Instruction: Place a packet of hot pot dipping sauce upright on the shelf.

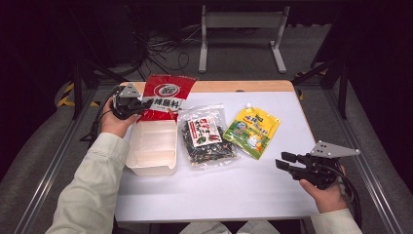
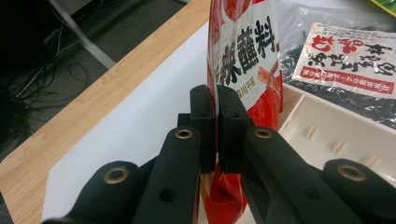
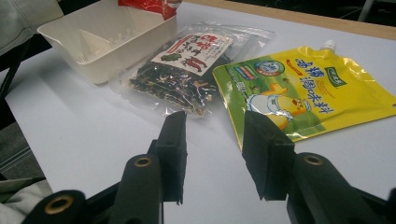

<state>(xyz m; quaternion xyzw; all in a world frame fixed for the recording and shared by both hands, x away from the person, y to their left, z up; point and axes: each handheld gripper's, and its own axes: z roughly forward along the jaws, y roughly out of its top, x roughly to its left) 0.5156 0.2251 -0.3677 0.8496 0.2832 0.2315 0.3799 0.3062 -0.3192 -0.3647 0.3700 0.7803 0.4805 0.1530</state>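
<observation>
Red sauce packet [image 1: 166, 97] hangs upright over the white tray [image 1: 153, 147] near the surface's far left corner. It looks light, floppy and slick, so you pinch its side edge: left gripper [image 1: 130, 105] fingers clamp it. Right gripper [image 1: 285, 161] fingers stand half open, empty.

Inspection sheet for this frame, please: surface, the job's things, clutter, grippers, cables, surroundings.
Surface: white table with a wood edge at the far side.
Job's things: red packet held upright above the far end of the cream tray.
Clutter: clear packet of dark bits and yellow pouch lying flat beside the tray.
Grippers: left gripper shut on the red packet; right gripper open, fingers holding nothing.
Cables: loose tangle on the floor beyond the table.
Surroundings: dark room, grey stand.
</observation>
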